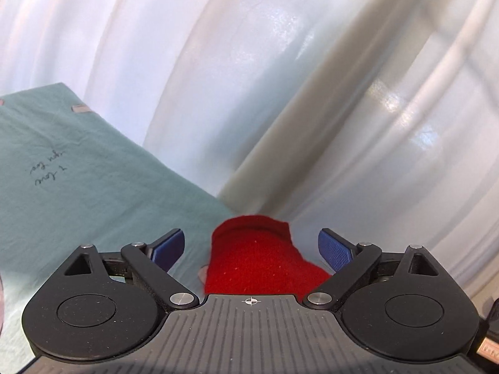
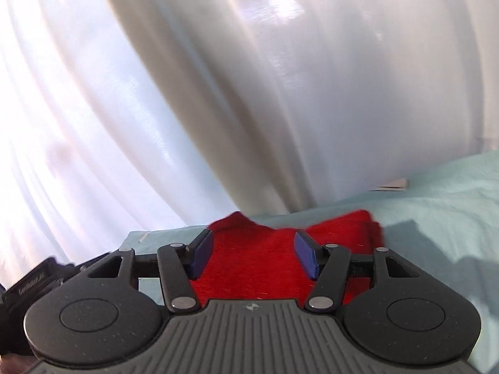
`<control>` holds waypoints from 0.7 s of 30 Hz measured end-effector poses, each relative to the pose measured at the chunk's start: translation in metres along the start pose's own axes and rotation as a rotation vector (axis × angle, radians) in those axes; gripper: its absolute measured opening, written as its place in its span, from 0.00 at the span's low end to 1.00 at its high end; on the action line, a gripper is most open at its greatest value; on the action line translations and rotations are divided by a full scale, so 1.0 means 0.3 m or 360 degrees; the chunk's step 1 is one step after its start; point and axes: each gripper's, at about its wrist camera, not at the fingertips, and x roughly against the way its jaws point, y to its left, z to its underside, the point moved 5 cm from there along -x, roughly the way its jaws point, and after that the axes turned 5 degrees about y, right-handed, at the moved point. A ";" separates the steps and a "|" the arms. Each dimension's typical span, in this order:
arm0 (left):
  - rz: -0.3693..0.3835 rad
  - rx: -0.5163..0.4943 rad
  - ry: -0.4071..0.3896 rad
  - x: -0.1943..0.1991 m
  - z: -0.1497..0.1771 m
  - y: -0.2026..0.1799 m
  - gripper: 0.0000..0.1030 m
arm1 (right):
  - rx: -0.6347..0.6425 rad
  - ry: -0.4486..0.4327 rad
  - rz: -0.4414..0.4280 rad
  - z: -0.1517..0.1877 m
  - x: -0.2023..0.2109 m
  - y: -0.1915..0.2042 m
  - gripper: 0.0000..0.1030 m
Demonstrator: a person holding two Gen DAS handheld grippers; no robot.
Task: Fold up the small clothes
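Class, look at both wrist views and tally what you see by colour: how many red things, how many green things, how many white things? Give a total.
Red: 1, the red knit garment
Green: 1, the green cloth it lies on
White: 1, the white curtain behind
Total: 3

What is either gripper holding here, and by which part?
Nothing is held. The left gripper stands wide open, its pads clear of the red garment below. The right gripper is also open above the same garment, pads not pressing it.
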 end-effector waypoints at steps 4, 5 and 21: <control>-0.0077 -0.0069 0.0107 -0.162 0.036 -0.106 0.94 | 0.0291 -0.0122 0.0249 0.043 -0.100 0.078 0.55; -0.0119 -0.0112 0.0136 -0.204 0.056 -0.124 0.94 | 0.0316 -0.0146 0.0334 0.040 -0.126 0.036 0.55; -0.0297 -0.0246 0.0307 -0.386 0.161 -0.105 0.95 | 0.0415 -0.0091 0.0623 0.123 -0.172 -0.039 0.60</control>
